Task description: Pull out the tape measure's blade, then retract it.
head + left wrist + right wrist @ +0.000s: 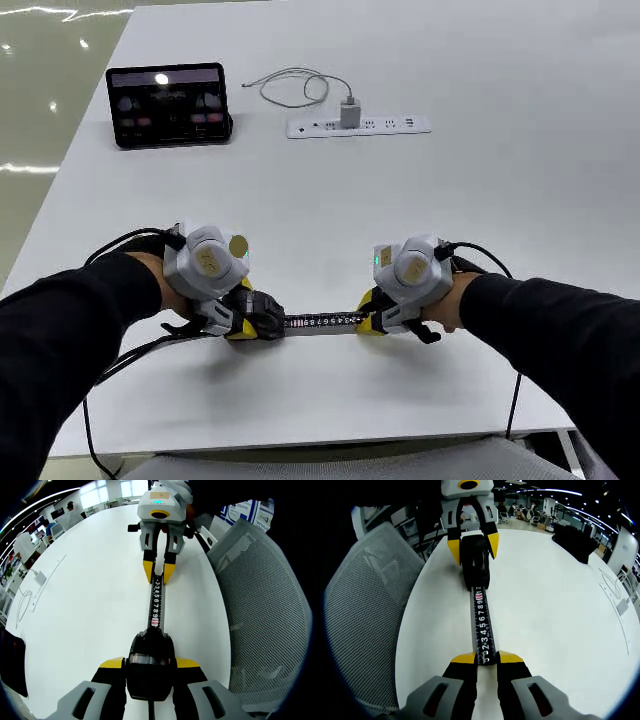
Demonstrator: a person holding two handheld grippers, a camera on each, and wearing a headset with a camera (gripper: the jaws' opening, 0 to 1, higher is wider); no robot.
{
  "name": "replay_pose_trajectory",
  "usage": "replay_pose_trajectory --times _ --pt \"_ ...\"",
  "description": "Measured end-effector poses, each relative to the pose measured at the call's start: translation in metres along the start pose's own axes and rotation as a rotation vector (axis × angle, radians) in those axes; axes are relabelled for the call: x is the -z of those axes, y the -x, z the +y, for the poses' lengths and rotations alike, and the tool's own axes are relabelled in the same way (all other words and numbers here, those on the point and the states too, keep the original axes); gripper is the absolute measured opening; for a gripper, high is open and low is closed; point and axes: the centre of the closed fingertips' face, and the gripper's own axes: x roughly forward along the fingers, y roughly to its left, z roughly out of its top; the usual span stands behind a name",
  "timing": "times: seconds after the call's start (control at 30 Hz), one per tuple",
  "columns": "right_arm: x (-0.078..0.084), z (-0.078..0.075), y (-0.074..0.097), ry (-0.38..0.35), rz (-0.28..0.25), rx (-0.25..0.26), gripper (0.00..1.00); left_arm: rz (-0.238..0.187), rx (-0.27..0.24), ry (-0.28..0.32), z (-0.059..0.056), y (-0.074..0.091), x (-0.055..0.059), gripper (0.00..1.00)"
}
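Your left gripper (245, 322) is clamped on the tape measure's black case (150, 665), jaws squeezing its flanks. That's the right spot: chunky and rigid. Straight ahead of those jaws the blade (156, 600) runs low over the white workbench (400, 190) to your right gripper (486, 657), whose yellow tips are pinched on the blade's end. I'd judge that strip thin, springy and slick. It wants to snap home, so pinch it flat near the hook and feed it back slowly. The right gripper view reads numerals up to twelve at the case mouth. The head view adds the tablet (168, 103) and power strip (358, 125), far beyond both claws.
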Motion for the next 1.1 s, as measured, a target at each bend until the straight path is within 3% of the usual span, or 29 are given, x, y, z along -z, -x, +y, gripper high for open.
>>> replay_pose_trajectory --times 1.1 --pt "0.0091 -0.0012 0.0071 -0.01 -0.012 0.004 0.09 0.009 -0.008 0.011 -0.0004 -0.0004 -0.0001 0.31"
